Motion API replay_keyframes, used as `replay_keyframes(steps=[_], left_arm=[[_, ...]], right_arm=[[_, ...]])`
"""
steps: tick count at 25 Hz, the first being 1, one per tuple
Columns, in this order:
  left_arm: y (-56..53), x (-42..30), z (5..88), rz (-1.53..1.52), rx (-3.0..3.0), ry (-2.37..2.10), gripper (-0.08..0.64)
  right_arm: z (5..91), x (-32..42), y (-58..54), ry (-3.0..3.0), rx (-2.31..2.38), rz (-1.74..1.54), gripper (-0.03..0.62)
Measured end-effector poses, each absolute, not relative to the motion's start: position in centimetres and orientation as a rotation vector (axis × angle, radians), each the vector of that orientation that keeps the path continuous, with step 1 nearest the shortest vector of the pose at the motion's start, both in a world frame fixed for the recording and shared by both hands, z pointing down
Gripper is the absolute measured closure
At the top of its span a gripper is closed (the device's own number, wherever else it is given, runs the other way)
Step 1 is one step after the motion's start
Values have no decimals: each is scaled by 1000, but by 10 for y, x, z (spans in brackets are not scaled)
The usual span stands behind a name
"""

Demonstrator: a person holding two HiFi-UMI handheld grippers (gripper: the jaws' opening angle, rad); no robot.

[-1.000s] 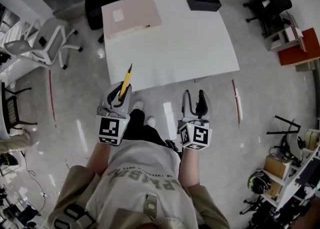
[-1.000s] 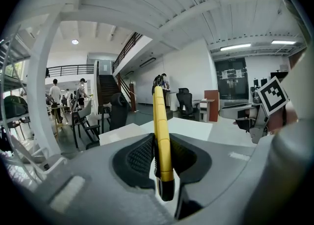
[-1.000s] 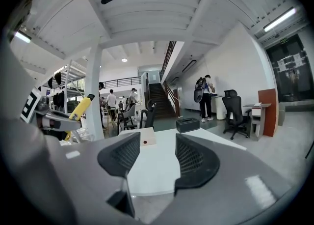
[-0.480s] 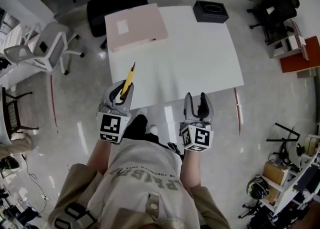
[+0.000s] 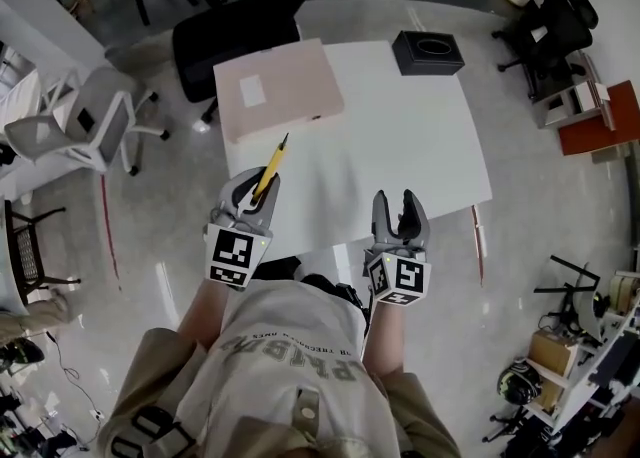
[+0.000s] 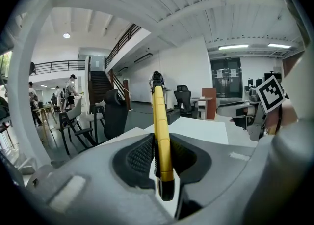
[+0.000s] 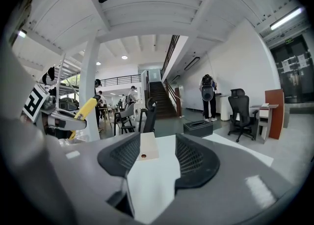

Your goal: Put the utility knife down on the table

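Yellow knife [image 5: 272, 164] clamped in left tongs [image 5: 254, 189], right tongs [image 5: 397, 208] gaping, empty. Looks like the carry-over step; next, lower it onto table [image 5: 400, 136] ahead.

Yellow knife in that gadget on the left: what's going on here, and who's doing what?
A person stands at the near edge of a white table with a two-jaw gripper in each hand. The left gripper is clamped on a yellow utility knife, whose tip points forward over the table's edge; the knife is not yet set down. The right gripper is open and empty. A pinkish flat box and a black box sit at the table's far side.
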State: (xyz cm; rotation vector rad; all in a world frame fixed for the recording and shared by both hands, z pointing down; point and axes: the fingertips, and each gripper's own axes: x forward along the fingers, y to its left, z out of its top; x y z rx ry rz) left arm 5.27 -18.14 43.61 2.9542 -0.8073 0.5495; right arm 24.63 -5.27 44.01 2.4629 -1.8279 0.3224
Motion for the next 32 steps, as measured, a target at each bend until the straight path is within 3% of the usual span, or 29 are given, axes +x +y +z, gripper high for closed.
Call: replay_keyframes(steps=[14,32], left_arm=[[-182,73,501,852,2925,-577,489],[-113,100,567,1322,2926,-283,489]], right_arm=[[474,266,-74,-1909,2251,444,370],[507,215,-90,-2303,1326,263,370]])
